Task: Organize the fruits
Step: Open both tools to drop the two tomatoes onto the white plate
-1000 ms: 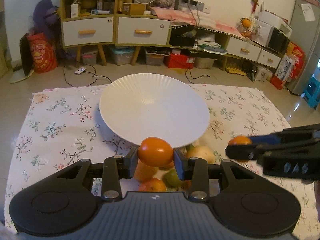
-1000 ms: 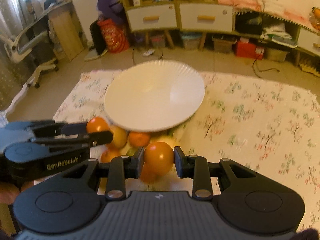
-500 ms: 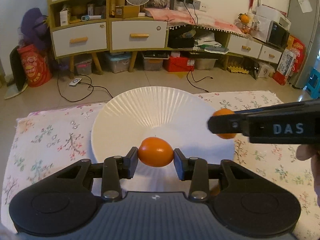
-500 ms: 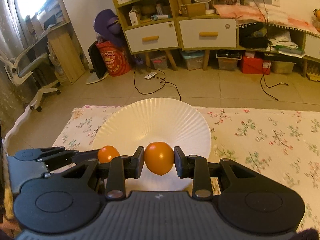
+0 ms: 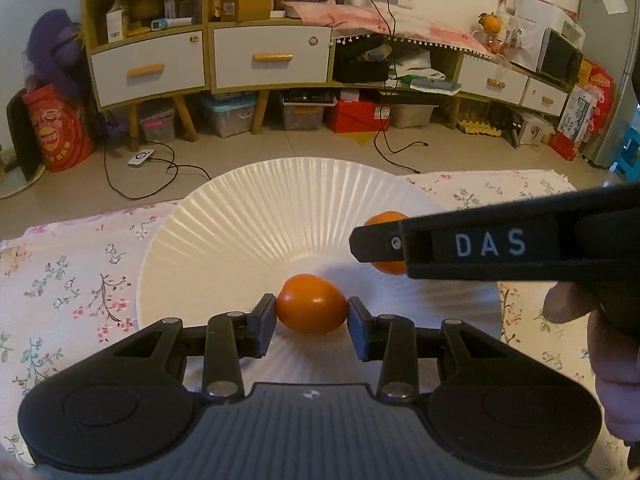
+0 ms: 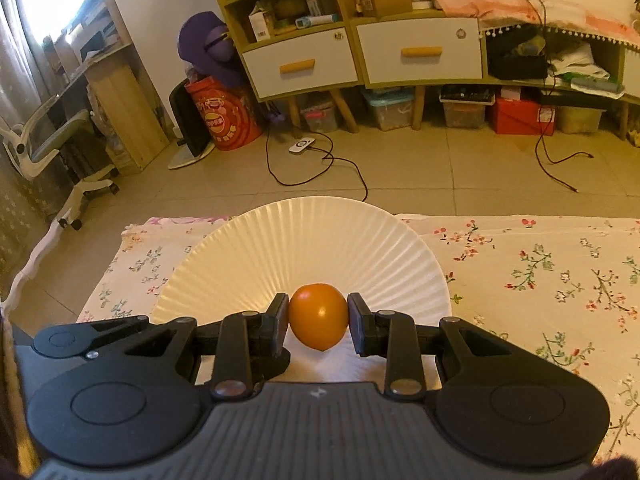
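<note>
A white ribbed plate lies on the flowered tablecloth. My left gripper is shut on a small orange fruit, held low over the near part of the plate. From the right, my right gripper reaches over the plate. A second orange fruit shows behind its black finger. In the right wrist view the right gripper is shut on that orange fruit above the plate. The left gripper's black housing sits close at the lower left.
A person's hand holds the right gripper at the right edge. The table's far edge lies just past the plate, with tiled floor, cables and low cabinets beyond. Bare cloth stretches to the plate's right.
Both grippers moved forward from the fruit pile and came down over the plate, each still gripping its orange fruit. The pile has dropped out of view.
</note>
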The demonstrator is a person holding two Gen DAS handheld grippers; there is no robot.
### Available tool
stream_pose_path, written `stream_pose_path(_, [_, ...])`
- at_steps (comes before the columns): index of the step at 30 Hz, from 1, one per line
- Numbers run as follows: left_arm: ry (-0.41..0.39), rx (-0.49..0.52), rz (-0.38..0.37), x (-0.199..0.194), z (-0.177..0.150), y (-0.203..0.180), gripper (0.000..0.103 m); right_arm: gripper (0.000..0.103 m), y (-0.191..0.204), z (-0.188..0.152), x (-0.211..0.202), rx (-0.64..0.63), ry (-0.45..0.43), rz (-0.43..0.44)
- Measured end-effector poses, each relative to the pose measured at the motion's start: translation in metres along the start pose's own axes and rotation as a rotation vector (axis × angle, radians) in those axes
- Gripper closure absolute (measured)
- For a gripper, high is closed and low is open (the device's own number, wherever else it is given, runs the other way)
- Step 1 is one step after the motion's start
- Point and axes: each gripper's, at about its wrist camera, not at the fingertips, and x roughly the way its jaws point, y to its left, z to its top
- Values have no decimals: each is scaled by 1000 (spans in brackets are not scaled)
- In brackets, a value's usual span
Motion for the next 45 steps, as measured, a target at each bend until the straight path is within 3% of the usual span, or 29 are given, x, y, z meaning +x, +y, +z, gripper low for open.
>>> stream_pose_path(13, [-3,12,0,1,2,-1,81,74,0,-2,10,-9,38,-8])
stream_pose_path(16, [-2,21,-4,0,2,-1,77,72,-1,-1,9,-7,39,-8])
stream_pose_path(18, [-8,30,-1,-2,2,-2,68,60,-1,0,7,2,39,-1])
stream_pose_path(24, [-20,40,3,-17,4,-5,46,39,3,4,-7,-6,16,-17])
stream_pose_path(31, [-28,51,19,-41,1,-7,35,25,7,3,-30,-32,-14,-52])
stream_pose_path(34, [-28,41,24,-52,-2,-5,31,14,12,1,-39,-53,-24,-95])
stream_pose_path(45, [-40,28,46,-94,-18,0,17,1,28,-15,-79,-125,-83,-180])
